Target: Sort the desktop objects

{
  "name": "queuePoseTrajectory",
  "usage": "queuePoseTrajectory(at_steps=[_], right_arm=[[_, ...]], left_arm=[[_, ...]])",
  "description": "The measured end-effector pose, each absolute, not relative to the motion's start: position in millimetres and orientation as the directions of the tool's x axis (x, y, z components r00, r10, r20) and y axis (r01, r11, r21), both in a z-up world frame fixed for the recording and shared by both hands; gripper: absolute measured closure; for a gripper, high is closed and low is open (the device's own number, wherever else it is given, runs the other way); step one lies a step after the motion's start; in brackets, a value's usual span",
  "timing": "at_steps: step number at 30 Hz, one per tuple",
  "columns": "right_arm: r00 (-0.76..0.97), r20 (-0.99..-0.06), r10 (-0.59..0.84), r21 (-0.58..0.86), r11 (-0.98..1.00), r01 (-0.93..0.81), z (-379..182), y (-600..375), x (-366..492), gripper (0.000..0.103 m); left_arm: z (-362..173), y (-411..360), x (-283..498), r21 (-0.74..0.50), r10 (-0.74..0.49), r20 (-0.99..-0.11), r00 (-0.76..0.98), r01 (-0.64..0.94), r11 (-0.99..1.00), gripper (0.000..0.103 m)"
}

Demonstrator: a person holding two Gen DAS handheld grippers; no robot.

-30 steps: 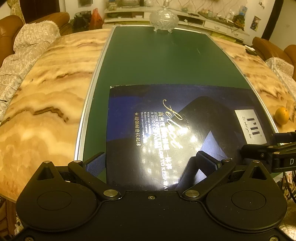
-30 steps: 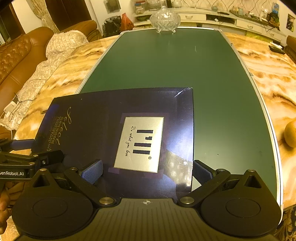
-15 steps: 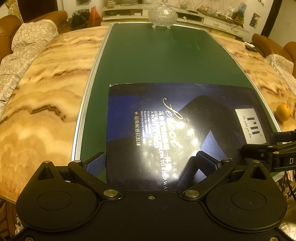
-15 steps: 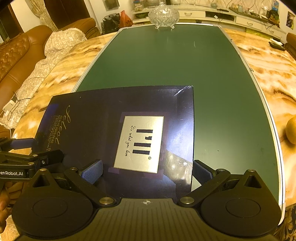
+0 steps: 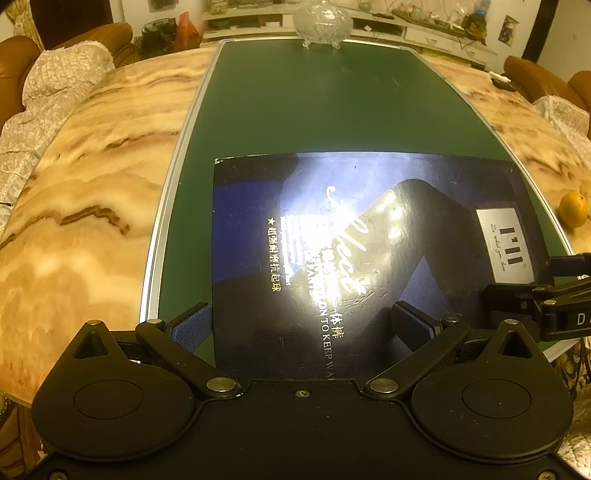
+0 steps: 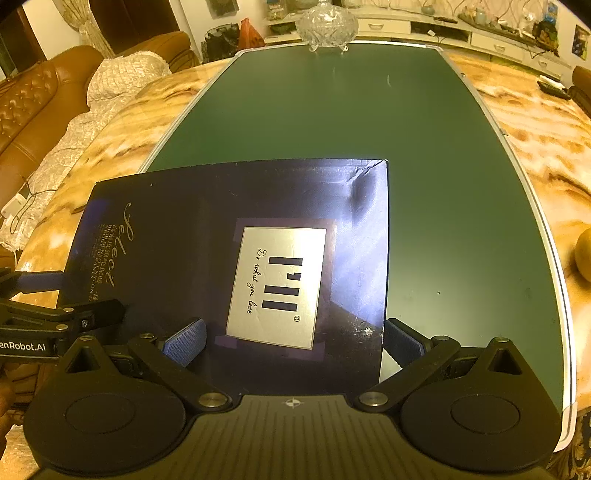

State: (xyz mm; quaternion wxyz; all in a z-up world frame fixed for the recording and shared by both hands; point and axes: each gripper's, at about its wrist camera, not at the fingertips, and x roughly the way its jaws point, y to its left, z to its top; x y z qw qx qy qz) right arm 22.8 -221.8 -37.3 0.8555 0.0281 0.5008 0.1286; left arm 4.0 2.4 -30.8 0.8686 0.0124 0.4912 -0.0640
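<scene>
— Since a second ago the flat glossy dark-blue cardboard package (image 5: 369,258) has tilted a little and catches more glare in the left wrist view; both grippers keep their places at its near edge.

— How many things are there?

— One package, one footed cut-glass bowl (image 5: 322,23), one round orange fruit (image 5: 573,208), two grippers. The package lies on the dark green rectangular mat (image 5: 314,107) with the silver rim, at the mat's near end, and its left part overhangs the mat's left edge in the right wrist view. The bowl stands at the mat's far edge; the fruit sits on the veined amber marble table (image 5: 92,192), just beyond the mat's right edge.

— And the grippers?

— The left gripper (image 5: 303,325) points along the table, jaws spread wide, one blue ribbed pad (image 5: 190,326) just off the package's left side and the other over the glossy face. The right gripper (image 6: 291,339) is equally wide, straddling the package's right near corner beside the silver label (image 6: 277,288). Whether either touches the card, I cannot tell.
</scene>
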Motion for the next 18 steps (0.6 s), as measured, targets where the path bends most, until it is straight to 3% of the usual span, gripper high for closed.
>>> queuePoseTrajectory(at_steps=[13, 18], right_arm=[[0.485, -0.827, 0.284, 0.217, 0.957, -0.191, -35, -233, 18, 0.001], [0.544, -0.803, 0.243, 0.137, 0.964, -0.228, -24, -225, -4, 0.001]], left_arm=[[-32, 10, -1, -0.075, -0.135, -0.850, 0.509, 0.137, 0.988, 0.000], [-31, 15, -12, -0.073, -0.129, -0.844, 0.521, 0.127, 0.989, 0.000]])
